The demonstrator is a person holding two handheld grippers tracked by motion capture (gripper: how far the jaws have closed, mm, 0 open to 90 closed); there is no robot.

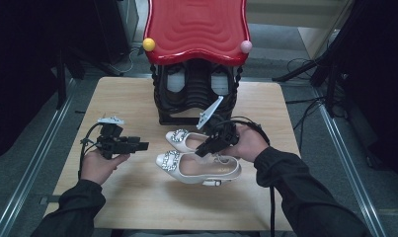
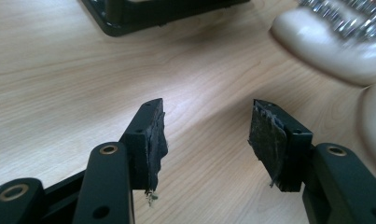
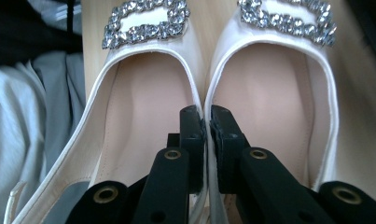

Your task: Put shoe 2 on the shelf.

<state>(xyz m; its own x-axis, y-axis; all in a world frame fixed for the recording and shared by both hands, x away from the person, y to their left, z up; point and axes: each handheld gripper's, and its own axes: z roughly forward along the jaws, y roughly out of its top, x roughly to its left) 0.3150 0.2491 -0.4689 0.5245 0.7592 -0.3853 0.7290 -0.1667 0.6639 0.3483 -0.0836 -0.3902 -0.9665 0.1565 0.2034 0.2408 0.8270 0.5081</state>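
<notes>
So the right gripper (image 3: 205, 116) pinches both white buckled pumps' (image 1: 199, 165) inner edges together, toes pointing left. Shoe rack (image 1: 196, 94) sits just behind. Left gripper (image 2: 206, 140) is wide open w/ nothing in it.

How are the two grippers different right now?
The left gripper has its jaws wide apart with nothing between them; the right gripper is pinched shut on the white shoes, clamping their inner edges together. In the high view, the left one sits off to the side. Both have black jaws.

A recording lab: metal rails (image 1: 36, 148) flank a wooden table (image 1: 132, 197); cables (image 1: 305, 106) trail across grey floor.
</notes>
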